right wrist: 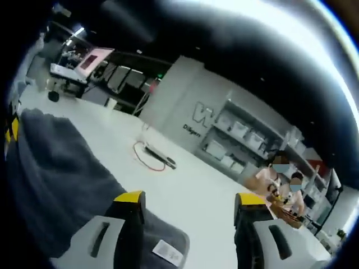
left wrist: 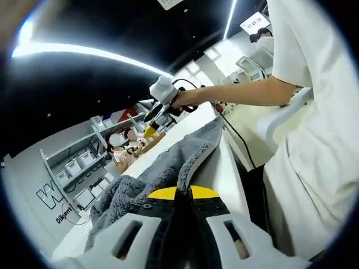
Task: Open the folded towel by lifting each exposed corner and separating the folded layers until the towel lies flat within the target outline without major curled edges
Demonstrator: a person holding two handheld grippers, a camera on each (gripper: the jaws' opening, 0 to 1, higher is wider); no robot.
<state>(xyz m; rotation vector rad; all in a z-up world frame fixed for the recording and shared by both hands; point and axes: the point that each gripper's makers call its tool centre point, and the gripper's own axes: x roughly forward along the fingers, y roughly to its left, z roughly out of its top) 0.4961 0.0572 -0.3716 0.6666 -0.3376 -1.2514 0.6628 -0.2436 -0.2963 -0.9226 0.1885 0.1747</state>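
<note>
Towel (left wrist: 168, 168), grey and rumpled, pinched by left gripper (left wrist: 183, 196) fingers; right gripper (right wrist: 188, 204) fingers apart.

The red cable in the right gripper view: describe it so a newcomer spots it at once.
Start at the big white table, with the grey towel on its near side. Beyond the towel, toward the grey wall with lettering, a pale flat power strip lies on the tabletop. The red cable loops beside it, the one thin bright red line on the white surface.

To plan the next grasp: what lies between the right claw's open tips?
In the right gripper view, bare white table lies between the right claw tips; the grey towel passes under one tip.
</note>
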